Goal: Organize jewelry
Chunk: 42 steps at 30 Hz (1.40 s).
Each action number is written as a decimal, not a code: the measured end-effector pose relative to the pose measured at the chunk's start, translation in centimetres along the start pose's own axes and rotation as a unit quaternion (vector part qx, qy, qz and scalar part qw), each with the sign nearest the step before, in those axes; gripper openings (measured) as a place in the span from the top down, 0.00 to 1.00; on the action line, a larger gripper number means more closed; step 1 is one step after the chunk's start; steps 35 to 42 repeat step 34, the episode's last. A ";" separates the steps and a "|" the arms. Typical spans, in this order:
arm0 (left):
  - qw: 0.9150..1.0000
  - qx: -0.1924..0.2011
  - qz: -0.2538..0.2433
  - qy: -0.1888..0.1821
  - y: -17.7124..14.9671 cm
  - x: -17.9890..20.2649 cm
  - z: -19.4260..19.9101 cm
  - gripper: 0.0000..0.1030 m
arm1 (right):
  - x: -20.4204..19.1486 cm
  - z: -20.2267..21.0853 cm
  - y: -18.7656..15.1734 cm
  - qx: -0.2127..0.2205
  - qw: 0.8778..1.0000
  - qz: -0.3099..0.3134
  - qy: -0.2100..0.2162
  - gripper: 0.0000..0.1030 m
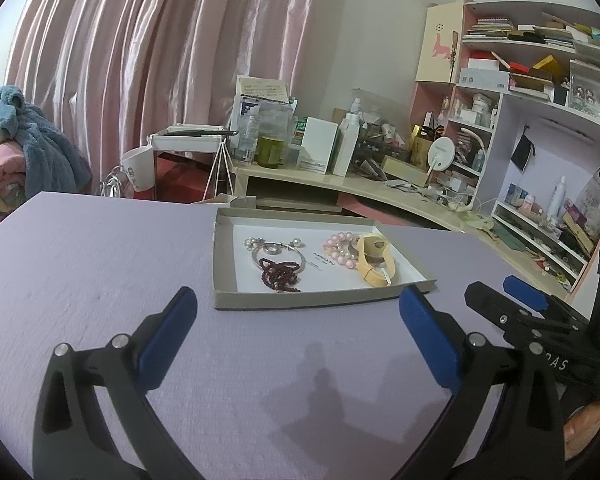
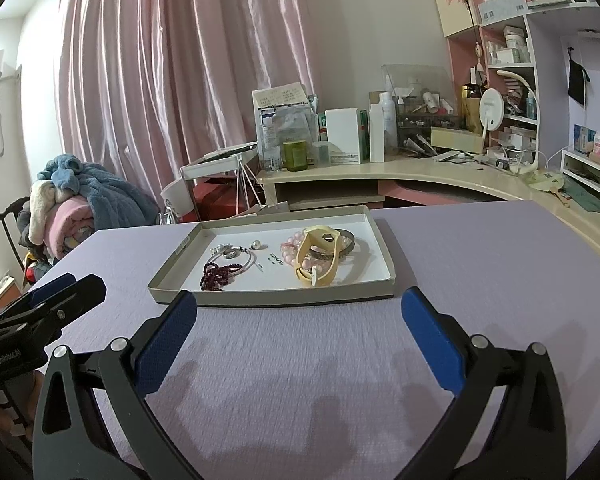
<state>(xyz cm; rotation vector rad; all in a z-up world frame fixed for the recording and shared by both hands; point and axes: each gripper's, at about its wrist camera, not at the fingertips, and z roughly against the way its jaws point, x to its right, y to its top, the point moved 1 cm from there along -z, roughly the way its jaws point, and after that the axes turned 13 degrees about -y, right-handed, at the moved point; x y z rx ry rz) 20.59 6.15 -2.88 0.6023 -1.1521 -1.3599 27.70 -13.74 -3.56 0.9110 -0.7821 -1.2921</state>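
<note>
Left gripper (image 1: pixel 298 334) is held wide open, nothing gripped. Ahead of it, shallow cardboard tray (image 1: pixel 226 264) is seen holding dark red bead bracelet (image 1: pixel 280 274), pink pearl bracelet (image 1: pixel 340 248), yellow watch band (image 1: pixel 374 260). Right gripper (image 2: pixel 300 336) is likewise spread, empty.

Ahead of both tongs, a shallow grey tray (image 2: pixel 168 276) holds dark red beads (image 2: pixel 216 276), silver bangle (image 2: pixel 244 258), pink pearl bracelet (image 2: pixel 290 254) and yellow band (image 2: pixel 316 258)
</note>
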 end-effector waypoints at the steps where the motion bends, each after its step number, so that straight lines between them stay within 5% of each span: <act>1: 1.000 0.000 0.001 -0.001 0.0 0.0 0.0 0.02 | 0.0 -0.1 -0.2 0.000 1.000 0.000 0.000 0.01; 42: 1.000 -0.004 0.000 0.002 -0.5 0.0 -0.4 0.02 | 0.0 -0.2 -0.7 -0.002 1.000 -0.001 -0.001 0.01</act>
